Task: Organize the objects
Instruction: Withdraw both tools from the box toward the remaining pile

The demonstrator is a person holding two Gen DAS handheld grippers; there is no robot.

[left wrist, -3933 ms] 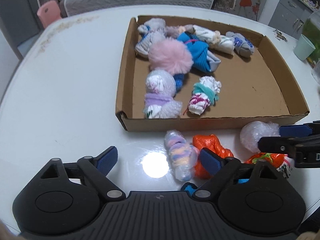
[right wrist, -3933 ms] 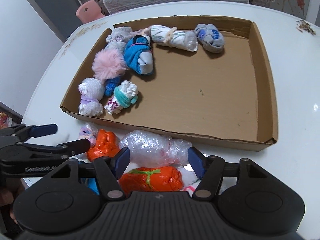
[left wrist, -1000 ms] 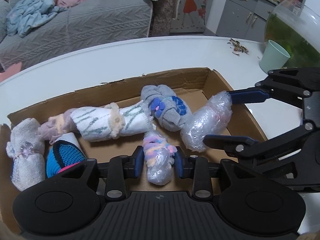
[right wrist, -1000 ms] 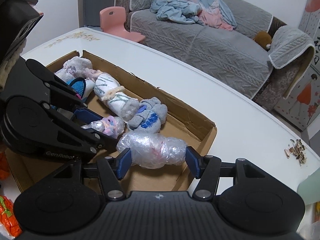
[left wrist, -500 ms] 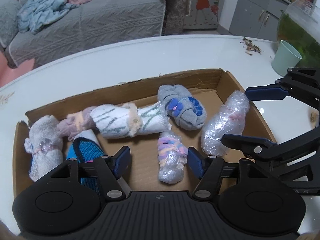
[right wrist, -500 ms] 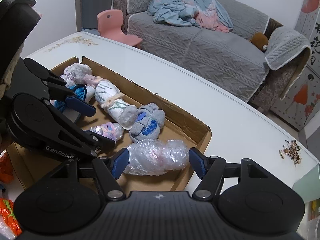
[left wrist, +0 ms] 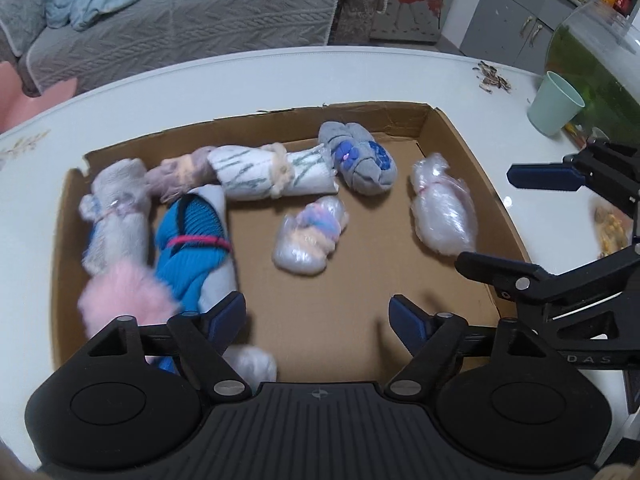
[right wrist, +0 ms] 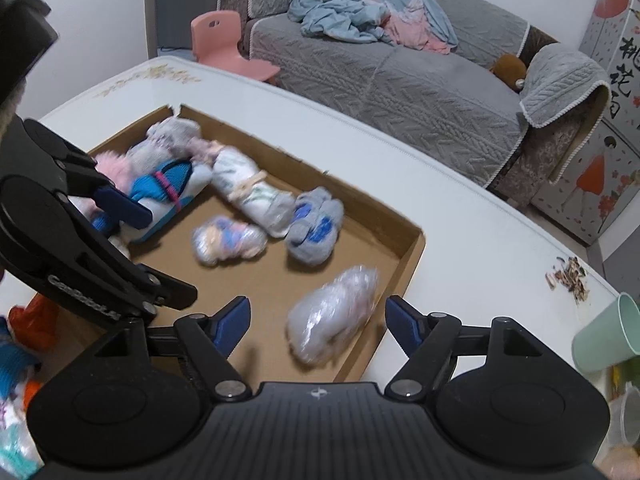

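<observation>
A shallow cardboard box [left wrist: 452,132] [right wrist: 412,252] on the white table holds several rolled sock bundles. The pastel plastic-wrapped roll [left wrist: 308,236] [right wrist: 228,240] lies in the box's middle. The clear plastic-wrapped roll [left wrist: 444,212] [right wrist: 332,312] lies by the box's right wall. My left gripper [left wrist: 318,316] is open and empty above the box floor, back from the pastel roll. My right gripper [right wrist: 318,316] is open and empty, just behind the clear roll; its fingers [left wrist: 540,176] show at the right of the left wrist view.
A grey-blue bundle [left wrist: 360,160], a white striped roll [left wrist: 272,172], a blue roll [left wrist: 196,240] and a pink pompom [left wrist: 120,300] fill the box's left and back. A green cup [left wrist: 554,104] [right wrist: 608,336] stands right of the box. Orange bundles [right wrist: 36,320] lie outside, lower left.
Both grippers let go of their plastic-wrapped rolls, which now lie in the box. Both have opened wider and drawn back from the rolls.
</observation>
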